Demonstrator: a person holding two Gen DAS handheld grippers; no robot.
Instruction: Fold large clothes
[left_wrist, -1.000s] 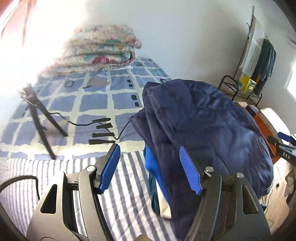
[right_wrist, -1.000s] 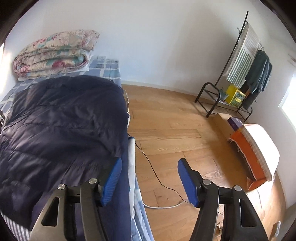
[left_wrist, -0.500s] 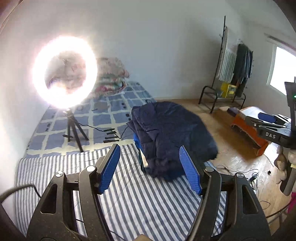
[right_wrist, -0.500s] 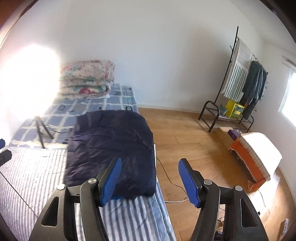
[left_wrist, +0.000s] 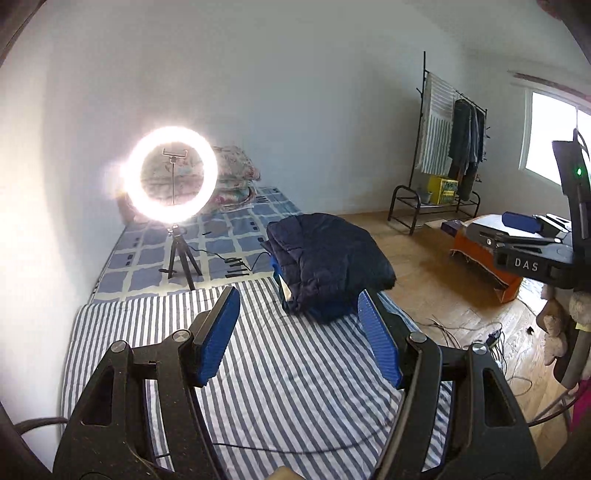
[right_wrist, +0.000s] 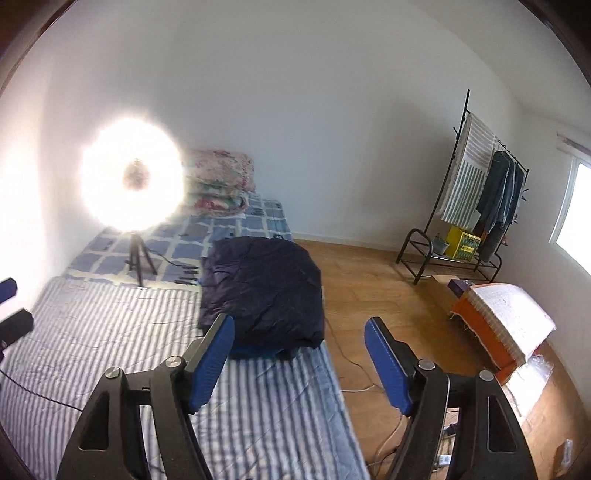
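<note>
- Standing apart with nothing between their blue pads, the jaws of the left gripper (left_wrist: 299, 336) frame only striped bedding; the tool hangs above the near end of the striped mattress (left_wrist: 258, 369), pointing slantwise down the bed.
- Right gripper (right_wrist: 299, 362): jaws have just been opening wider, with nothing between them; its left pad hangs over the mattress edge, its right pad over the wooden floor (right_wrist: 369, 288).
- Item sought: folded navy jacket (left_wrist: 328, 254), a padded, quilted bundle lying on the right-hand edge of the mattress, on top of a bright blue garment (left_wrist: 325, 312) whose rim peeps out beneath its near end.
- Bearing from the left gripper: ahead and a little to the right, well apart; bare striped sheet lies between.
- Bearing from the right gripper: ahead and slightly left, the bundle's near end (right_wrist: 273, 332) just beyond its left pad in that view; neither tool touches it.
- Long axis: the bundle runs lengthwise along the bed, roughly in line with both tools' pointing direction.
- Nearer hand, as a judgement: the right, being on the bundle's own side of the bed.
- Surroundings, farther out: ring light on tripod (left_wrist: 171, 177) on the checked bedding, folded floral quilts (right_wrist: 221, 181) at the wall, clothes rack (left_wrist: 450, 147) beyond the floor.
- Status, judged: jacket appears already folded and set aside.
</note>
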